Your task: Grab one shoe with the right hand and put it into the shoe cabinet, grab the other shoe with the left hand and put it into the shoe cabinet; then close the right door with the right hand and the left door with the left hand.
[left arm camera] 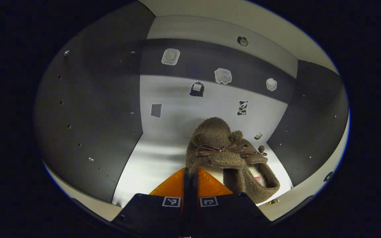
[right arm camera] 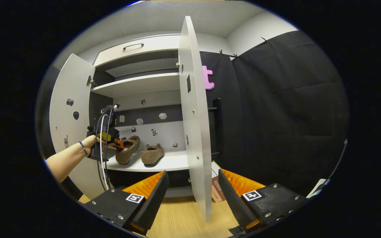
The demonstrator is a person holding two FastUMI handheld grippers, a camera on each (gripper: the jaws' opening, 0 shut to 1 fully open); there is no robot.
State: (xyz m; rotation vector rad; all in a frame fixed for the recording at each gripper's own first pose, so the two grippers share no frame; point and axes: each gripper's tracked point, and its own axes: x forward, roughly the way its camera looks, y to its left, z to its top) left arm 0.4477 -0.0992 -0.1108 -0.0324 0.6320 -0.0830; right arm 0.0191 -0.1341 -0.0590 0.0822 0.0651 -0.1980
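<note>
Wooden flooring is running under the right hand-held gripper (right arm camera: 192, 191), whose fingers are gaping open around the right door (right arm camera: 193, 115) edge. Farther in, the left hand-held gripper (right arm camera: 119, 144) is pinching 1 shoe's (right arm camera: 127, 149) heel, toe pointing inward, beside the other shoe (right arm camera: 151, 154) on the cabinet shelf (right arm camera: 174, 162).

I see two brown fuzzy slippers (right arm camera: 128, 149) (right arm camera: 152, 154) side by side on white cabinet (right arm camera: 174, 161) shelf, both doors (right arm camera: 195, 115) open.
</note>
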